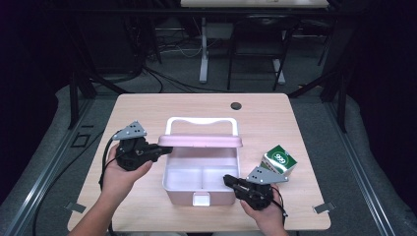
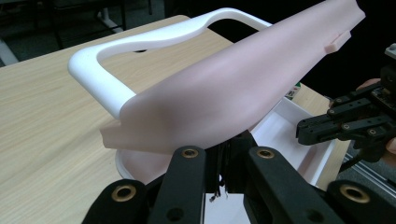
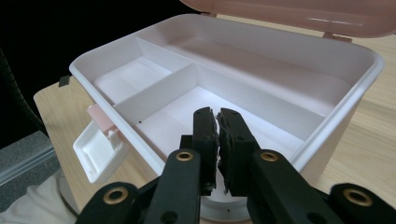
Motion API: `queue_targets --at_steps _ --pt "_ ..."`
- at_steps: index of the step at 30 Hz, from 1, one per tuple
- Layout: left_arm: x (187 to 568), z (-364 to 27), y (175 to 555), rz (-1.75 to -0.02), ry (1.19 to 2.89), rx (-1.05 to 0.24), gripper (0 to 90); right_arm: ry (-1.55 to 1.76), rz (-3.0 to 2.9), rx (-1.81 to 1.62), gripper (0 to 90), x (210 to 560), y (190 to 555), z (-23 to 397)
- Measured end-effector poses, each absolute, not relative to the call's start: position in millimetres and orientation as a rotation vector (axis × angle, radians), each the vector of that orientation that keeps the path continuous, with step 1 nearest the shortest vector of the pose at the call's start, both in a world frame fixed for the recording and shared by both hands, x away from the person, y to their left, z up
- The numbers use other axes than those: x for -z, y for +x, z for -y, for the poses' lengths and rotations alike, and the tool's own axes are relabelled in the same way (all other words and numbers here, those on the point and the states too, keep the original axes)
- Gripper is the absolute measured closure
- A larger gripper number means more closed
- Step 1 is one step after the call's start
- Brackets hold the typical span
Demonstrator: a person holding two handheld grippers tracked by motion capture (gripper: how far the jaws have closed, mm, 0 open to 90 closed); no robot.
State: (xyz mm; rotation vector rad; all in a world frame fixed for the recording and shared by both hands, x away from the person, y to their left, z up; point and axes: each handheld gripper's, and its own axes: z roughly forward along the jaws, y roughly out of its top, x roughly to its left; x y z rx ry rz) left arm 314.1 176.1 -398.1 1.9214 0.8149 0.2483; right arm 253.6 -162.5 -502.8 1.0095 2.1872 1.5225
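Observation:
A pink storage box (image 1: 183,195) with a white inner tray stands mid-table, its pink lid (image 1: 199,141) raised and its white handle (image 1: 201,120) behind. My left gripper (image 1: 164,149) is at the lid's left end. In the left gripper view its shut jaws (image 2: 226,144) sit just under the lid's (image 2: 233,88) edge. My right gripper (image 1: 227,179) is at the box's front right corner, shut and holding nothing. In the right gripper view its tips (image 3: 218,116) hang over the rim (image 3: 364,79) above the divided, empty tray. The white latch (image 3: 98,149) hangs open.
A green and white carton (image 1: 279,161) stands on the table just right of the box, close behind my right gripper. A dark round hole (image 1: 236,105) lies near the table's far edge. Chairs and table legs stand beyond the table.

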Motion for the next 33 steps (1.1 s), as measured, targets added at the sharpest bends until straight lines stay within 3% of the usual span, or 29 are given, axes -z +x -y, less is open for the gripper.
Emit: queue_targets --at_steps 33 --pt "380 -174 355 -0.905 1.876 -0.298 87.1 0.982 -2.156 -1.540 87.4 507 254 164"
